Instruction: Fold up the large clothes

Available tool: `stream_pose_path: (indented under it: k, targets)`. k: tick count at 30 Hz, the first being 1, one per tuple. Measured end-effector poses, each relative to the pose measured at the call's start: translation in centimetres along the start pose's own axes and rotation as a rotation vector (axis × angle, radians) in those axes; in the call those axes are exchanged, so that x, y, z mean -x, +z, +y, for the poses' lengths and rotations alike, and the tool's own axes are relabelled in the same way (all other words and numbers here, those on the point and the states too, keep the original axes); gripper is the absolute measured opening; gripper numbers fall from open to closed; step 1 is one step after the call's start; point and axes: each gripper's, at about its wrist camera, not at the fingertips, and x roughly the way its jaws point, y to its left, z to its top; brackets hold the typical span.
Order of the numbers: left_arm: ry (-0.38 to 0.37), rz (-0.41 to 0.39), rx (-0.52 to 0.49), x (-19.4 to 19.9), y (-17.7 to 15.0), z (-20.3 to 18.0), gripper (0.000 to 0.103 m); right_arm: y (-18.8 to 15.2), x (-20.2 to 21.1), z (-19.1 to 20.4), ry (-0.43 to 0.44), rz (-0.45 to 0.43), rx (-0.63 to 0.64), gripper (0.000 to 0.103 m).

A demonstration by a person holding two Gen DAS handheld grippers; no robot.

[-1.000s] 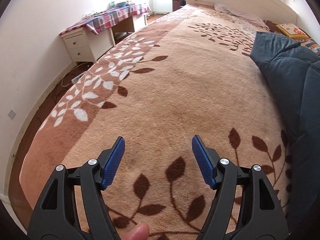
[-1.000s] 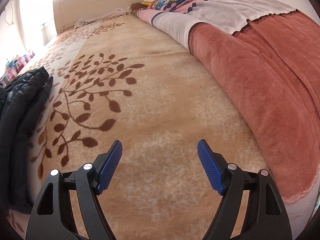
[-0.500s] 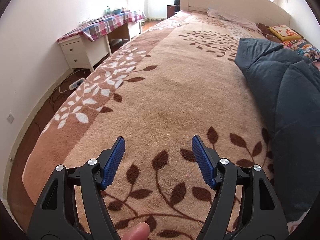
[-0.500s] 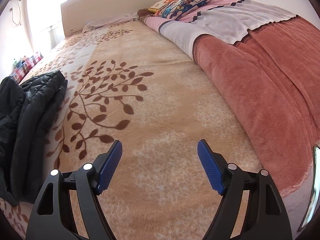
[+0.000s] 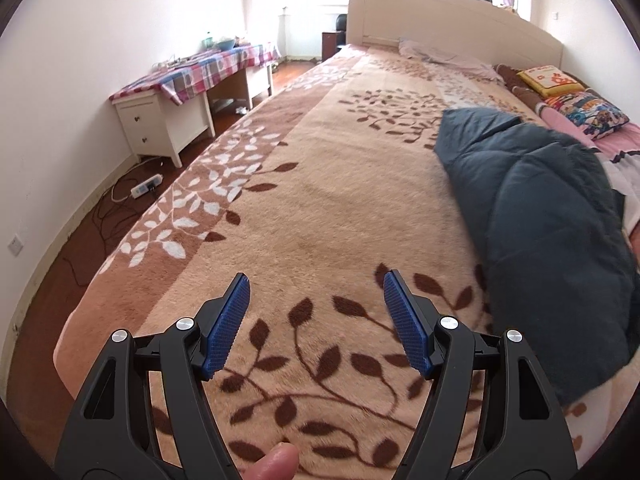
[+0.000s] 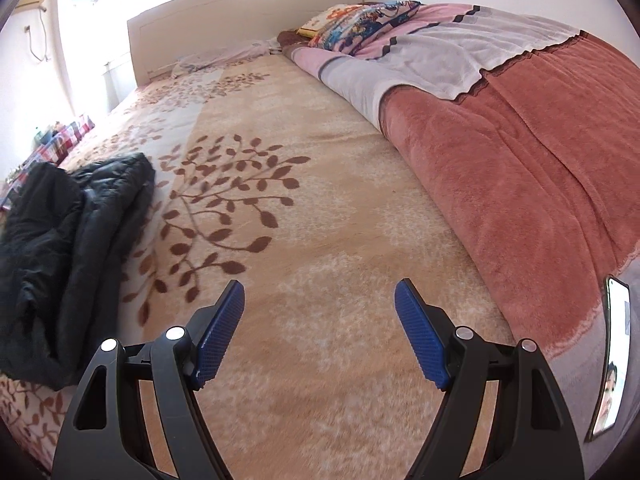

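Observation:
A dark blue puffy jacket (image 5: 552, 236) lies folded in a bundle on the beige leaf-patterned blanket (image 5: 320, 200), to the right in the left wrist view. It also shows at the left of the right wrist view (image 6: 68, 248). My left gripper (image 5: 316, 304) is open and empty above the blanket, left of the jacket. My right gripper (image 6: 320, 308) is open and empty above the blanket, right of the jacket. Neither touches the jacket.
A rolled red and pink quilt (image 6: 540, 140) lies along the bed's right side with pillows (image 6: 360, 20) at the headboard (image 5: 440, 12). A phone (image 6: 612, 364) lies at the right edge. A white desk with a checked cloth (image 5: 192, 92) stands left of the bed.
Both grippers have pulled back and risen from the bed. More of the jacket and room shows in each view. Both stay open.

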Motion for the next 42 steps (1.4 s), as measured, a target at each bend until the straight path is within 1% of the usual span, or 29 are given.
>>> stream_pose_path:
  k: [3, 7, 11, 14, 18, 22, 24, 28, 33, 42]
  targets:
    - [-0.030, -0.017, -0.008, 1.9, -0.6, -0.8, 0.069, -0.7, 1.8, 1.0, 0.033, -0.009, 0.011, 0.076]
    - [-0.058, -0.018, -0.037, 4.1, -1.7, -2.4, 0.070, -2.2, 4.0, 3.1, 0.081, -0.003, 0.052, 0.077]
    - [-0.083, -0.020, -0.044, 6.1, -2.9, -3.9, 0.070, -4.5, 6.1, 6.2, 0.121, 0.018, 0.116, 0.077]
    - [-0.114, -0.006, -0.061, 7.5, -4.1, -5.3, 0.070, -6.7, 7.5, 8.9, 0.153, 0.043, 0.170, 0.077]
    - [-0.151, 0.013, -0.096, 8.8, -5.5, -6.9, 0.070, -10.3, 9.7, 12.8, 0.217, 0.097, 0.243, 0.077]
    - [-0.182, 0.034, -0.133, 9.9, -7.0, -8.6, 0.070, -13.0, 11.2, 15.7, 0.279, 0.135, 0.296, 0.077]
    - [-0.188, 0.047, -0.132, 10.3, -7.8, -9.0, 0.070, -14.0, 11.9, 16.8, 0.305, 0.148, 0.321, 0.077]
    - [-0.208, 0.072, -0.128, 10.5, -9.2, -9.9, 0.070, -15.3, 13.0, 18.3, 0.309, 0.149, 0.371, 0.077]
    - [-0.238, 0.106, -0.148, 10.5, -10.6, -11.2, 0.070, -16.2, 13.4, 18.9, 0.303, 0.149, 0.390, 0.077]
    - [-0.261, 0.118, -0.175, 10.7, -11.6, -12.6, 0.070, -16.9, 13.1, 19.0, 0.298, 0.167, 0.394, 0.077]
